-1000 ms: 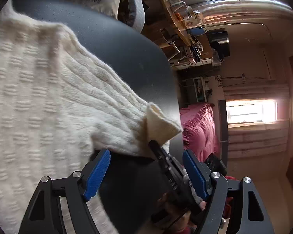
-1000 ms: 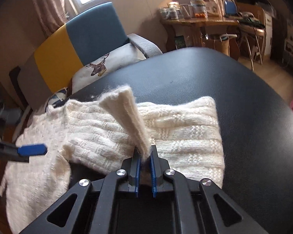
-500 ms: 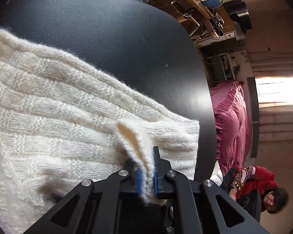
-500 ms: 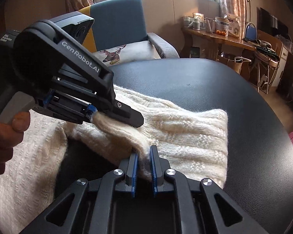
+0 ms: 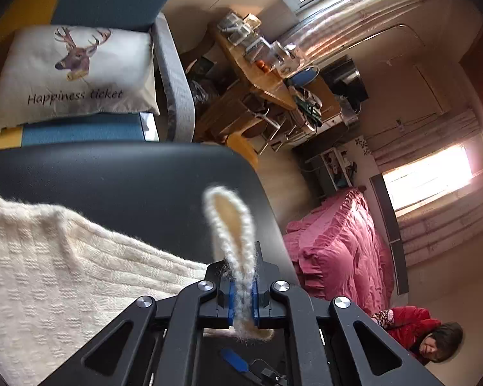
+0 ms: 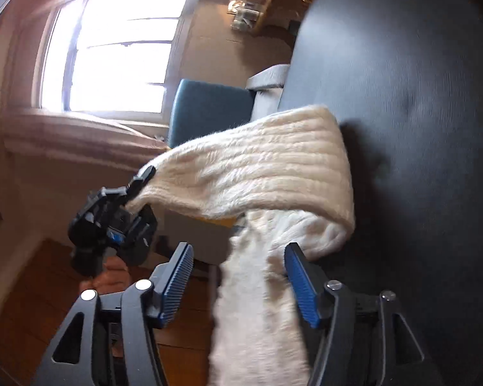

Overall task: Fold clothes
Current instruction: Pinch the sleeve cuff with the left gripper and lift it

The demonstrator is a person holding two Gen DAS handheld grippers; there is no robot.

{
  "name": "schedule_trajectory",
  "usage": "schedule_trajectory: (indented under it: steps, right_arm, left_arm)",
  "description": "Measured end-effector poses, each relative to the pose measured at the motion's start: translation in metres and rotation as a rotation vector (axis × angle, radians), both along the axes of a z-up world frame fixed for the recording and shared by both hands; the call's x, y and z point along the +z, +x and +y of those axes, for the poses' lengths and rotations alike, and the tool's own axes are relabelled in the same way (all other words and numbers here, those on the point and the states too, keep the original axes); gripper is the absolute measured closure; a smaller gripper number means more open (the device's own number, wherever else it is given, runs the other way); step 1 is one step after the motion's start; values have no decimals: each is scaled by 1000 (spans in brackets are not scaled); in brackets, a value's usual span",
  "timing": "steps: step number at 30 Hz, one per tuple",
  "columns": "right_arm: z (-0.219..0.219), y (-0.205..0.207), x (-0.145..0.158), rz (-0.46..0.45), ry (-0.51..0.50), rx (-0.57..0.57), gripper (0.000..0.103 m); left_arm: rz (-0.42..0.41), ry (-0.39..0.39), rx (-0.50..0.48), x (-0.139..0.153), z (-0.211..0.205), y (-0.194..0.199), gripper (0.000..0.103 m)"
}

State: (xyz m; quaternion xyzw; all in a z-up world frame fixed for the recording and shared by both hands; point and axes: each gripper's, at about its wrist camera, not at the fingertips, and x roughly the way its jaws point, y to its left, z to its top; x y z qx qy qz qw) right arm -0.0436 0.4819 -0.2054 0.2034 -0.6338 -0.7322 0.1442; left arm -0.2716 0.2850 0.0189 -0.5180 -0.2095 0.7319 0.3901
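A: Where is the sweater [image 5: 54, 276]?
B: Partly on the table [image 5: 128, 173], its edge lifted. Left gripper [image 5: 241, 296] pinches it; right gripper [image 6: 238, 284] stands released.
A: Next?
B: Probably carry that edge across, mid-fold.

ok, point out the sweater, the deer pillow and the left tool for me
sweater [image 5: 64, 276]: left wrist view, on the knit body lying on the dark table.
deer pillow [image 5: 77, 74]: left wrist view, on its printed front.
left tool [image 5: 243, 299]: left wrist view, between its blue tips, shut on a sweater edge.
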Motion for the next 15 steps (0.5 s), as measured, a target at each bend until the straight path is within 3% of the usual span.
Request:
schedule_trajectory:
  steps: [2, 4, 6, 11, 15]
  right_arm:
    - [3, 5, -7, 47, -197, -32, 8]
    - [-8, -3, -12, 47, -294, -50, 6]
    - [-23, -13, -17, 35, -360, -67, 0]
    - [-50, -44, -22, 62, -491, -118, 0]
    - [-69, -73, -20, 47, -526, -139, 0]
  left_arm:
    - [30, 16, 25, 19, -22, -4, 96]
    - [53, 40, 53, 35, -43, -7, 96]
    - [72, 68, 74, 49, -67, -6, 96]
    - [115, 134, 119, 78, -128, -3, 96]
    - [135, 165, 145, 90, -165, 0, 96]
